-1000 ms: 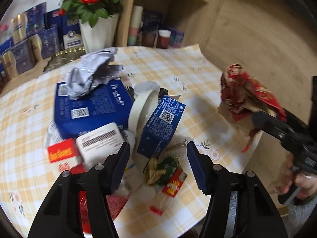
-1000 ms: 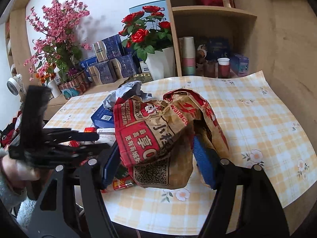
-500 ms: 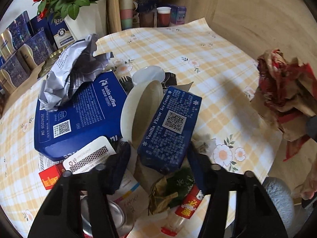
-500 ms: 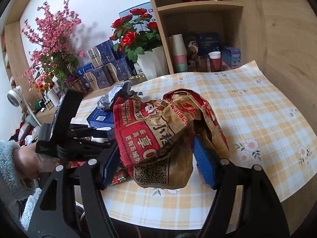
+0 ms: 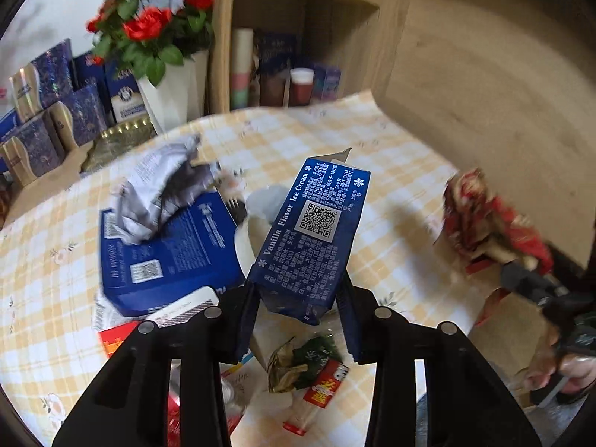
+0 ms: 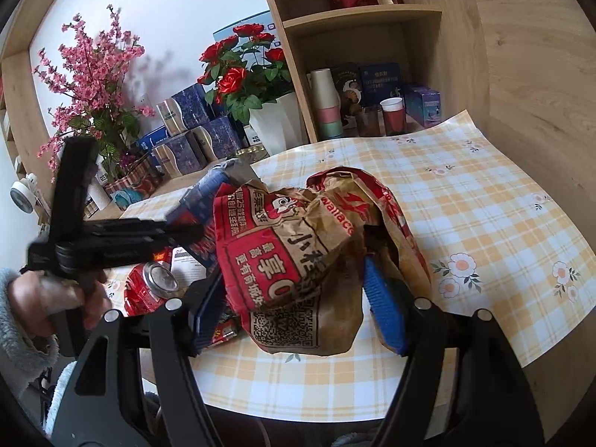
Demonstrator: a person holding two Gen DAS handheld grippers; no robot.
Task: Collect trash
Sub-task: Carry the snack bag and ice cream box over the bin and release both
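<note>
Thin blue cardboard ice-cream carton (image 5: 313, 238): light, crushable; my left gripper (image 5: 298, 320) pinches its lower end. Right gripper (image 6: 298, 305) clamps the crumpled red-brown paper bag (image 6: 298, 260), soft.

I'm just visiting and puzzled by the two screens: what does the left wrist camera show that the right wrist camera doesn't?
Only the left wrist view shows the crumpled silver wrapper, the flat blue coffee box beneath it and the green-gold foil scrap near the table edge. Only the right wrist view shows the pink blossom bouquet and a crushed red can. Both show the blue ice cream carton gripped by the left gripper, the red-brown paper bag in the right gripper, the red roses and the checked tablecloth.
</note>
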